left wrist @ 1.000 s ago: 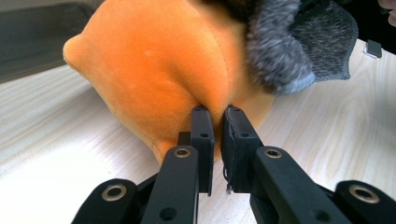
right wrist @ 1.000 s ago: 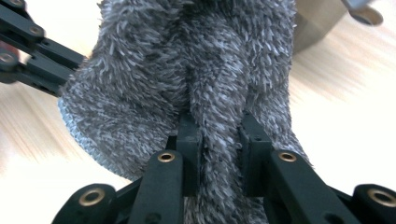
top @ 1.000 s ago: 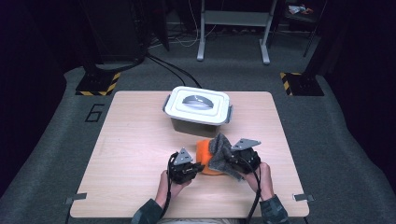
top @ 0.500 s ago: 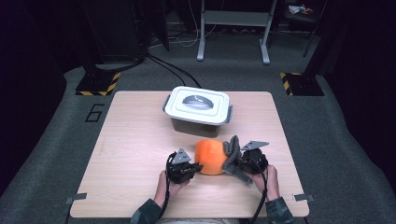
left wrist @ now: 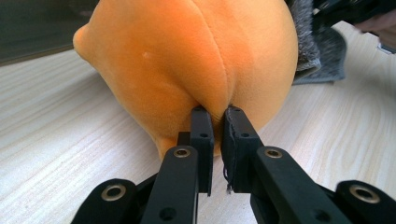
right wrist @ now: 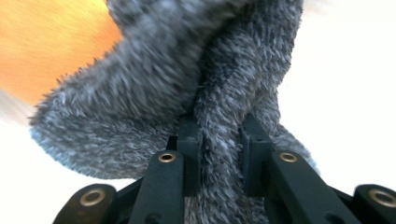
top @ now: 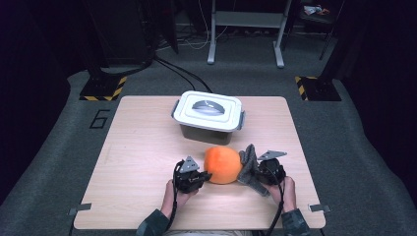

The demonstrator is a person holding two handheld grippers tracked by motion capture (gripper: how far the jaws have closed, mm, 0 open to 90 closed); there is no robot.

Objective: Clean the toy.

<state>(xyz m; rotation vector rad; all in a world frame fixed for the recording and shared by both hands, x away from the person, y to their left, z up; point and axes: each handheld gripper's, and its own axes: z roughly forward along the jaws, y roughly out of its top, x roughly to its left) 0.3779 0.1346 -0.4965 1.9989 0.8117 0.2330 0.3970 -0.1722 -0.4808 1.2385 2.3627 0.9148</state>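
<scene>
Left gripper [left wrist: 216, 123] is clamped on a small pinch of orange plush right at the seam of the orange plush toy [left wrist: 196, 60], jaws nearly together with only a fold of fabric between them. Right gripper [right wrist: 219, 140] is clenched on a thick fold of the grey fuzzy cloth [right wrist: 187, 79], pile bulging out around both jaws. In the high view the left gripper [top: 195, 178] sits at the toy's near-left side and the right gripper [top: 260, 172] at its right, with the orange plush toy [top: 223, 164] resting on the wooden table [top: 142, 147] between them, near the front edge, and the grey fuzzy cloth [top: 248, 162] touching the toy's right side and partly lifted. Both hands come in from the bottom edge. A lidded white container [top: 209, 115] stands behind the toy, apart from it, lid on. Handling judgement: toy looks light, soft, squashy; it dents under the jaws, so a skin pinch may slip or stretch, and a seam or nub is the safer hold. The cloth is limp and light, drapes and bunches, not slippery thanks to the pile; grab a gathered fold or edge. Nothing fragile here; main risk is either fabric pulling free when lifted.
</scene>
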